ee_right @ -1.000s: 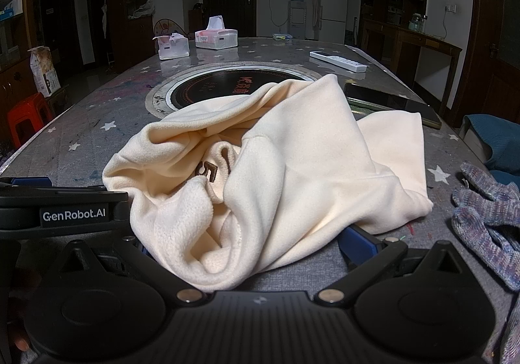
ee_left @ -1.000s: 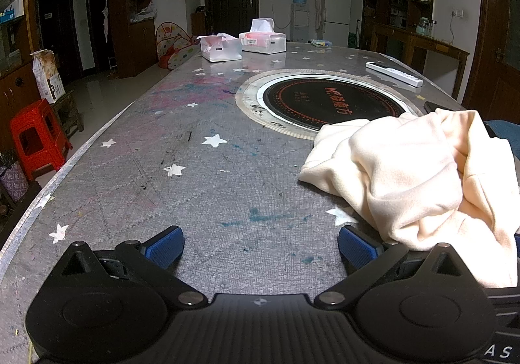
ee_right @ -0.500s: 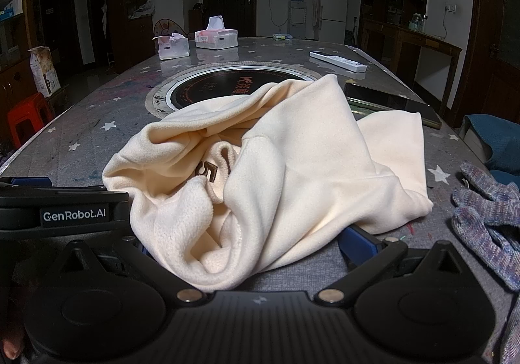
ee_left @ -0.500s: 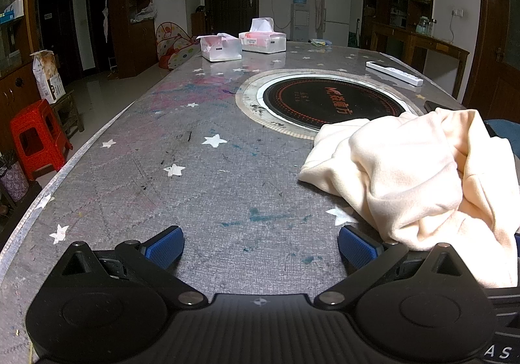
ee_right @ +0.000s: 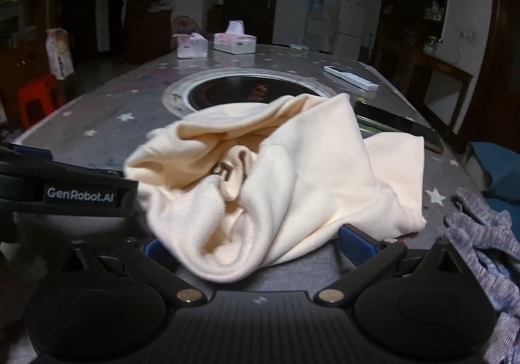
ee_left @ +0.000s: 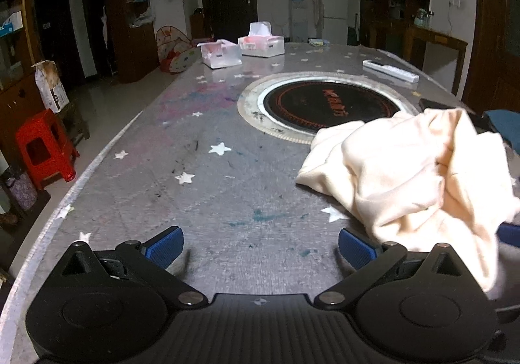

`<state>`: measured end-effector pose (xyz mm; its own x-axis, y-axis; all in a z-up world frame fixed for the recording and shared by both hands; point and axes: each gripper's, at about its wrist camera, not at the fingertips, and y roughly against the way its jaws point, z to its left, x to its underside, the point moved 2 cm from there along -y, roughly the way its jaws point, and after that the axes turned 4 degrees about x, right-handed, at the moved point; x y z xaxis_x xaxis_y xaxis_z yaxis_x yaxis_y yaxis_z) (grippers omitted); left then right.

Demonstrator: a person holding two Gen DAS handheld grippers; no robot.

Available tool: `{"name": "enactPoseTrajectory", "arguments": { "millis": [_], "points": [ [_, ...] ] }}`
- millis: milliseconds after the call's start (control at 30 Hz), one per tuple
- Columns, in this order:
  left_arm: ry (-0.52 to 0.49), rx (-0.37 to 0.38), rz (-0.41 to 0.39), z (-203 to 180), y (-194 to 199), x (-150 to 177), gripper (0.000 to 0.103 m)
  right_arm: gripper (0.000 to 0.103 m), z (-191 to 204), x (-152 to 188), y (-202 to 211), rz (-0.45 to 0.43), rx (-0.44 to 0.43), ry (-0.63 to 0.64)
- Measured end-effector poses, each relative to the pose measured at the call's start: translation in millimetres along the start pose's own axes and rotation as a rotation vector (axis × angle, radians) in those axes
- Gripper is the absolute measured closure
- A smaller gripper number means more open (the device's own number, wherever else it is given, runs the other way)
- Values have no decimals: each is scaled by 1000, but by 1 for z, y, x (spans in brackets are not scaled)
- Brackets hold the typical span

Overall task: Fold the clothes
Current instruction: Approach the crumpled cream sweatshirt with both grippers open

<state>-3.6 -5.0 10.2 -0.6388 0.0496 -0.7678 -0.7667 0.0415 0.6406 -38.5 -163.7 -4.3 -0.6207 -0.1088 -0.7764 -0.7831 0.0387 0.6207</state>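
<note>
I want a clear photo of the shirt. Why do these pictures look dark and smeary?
Right wrist view: dim, tilted, the crumpled cream fleece garment slightly smeared by motion. Left wrist view: brighter, but its near edge blurs; glare on the star-patterned grey table.

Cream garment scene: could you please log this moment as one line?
cream garment: crumpled, unfolded | left gripper: open, empty | right gripper: open, around garment edge

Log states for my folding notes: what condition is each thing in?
Cream garment: crumpled, unfolded, on the table.
Left gripper: jaws open, empty.
Right gripper: jaws open, garment lying between them.
Tissue box: open, tissue sticking up.
</note>
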Motion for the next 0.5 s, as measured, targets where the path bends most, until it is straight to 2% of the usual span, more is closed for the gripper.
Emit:
{"name": "enactPoseTrajectory", "arguments": {
  "millis": [167,333,500],
  "points": [
    [19,9,-8,1,26,5,0,0,-4,3,29,-47,-53,-3],
    [23,45,-24,-5,62,15,0,0,-16,11,70,-147,-80,-28],
    [-3,44,-42,-15,97,25,0,0,-28,20,95,-131,-86,-40]
  ]
}}
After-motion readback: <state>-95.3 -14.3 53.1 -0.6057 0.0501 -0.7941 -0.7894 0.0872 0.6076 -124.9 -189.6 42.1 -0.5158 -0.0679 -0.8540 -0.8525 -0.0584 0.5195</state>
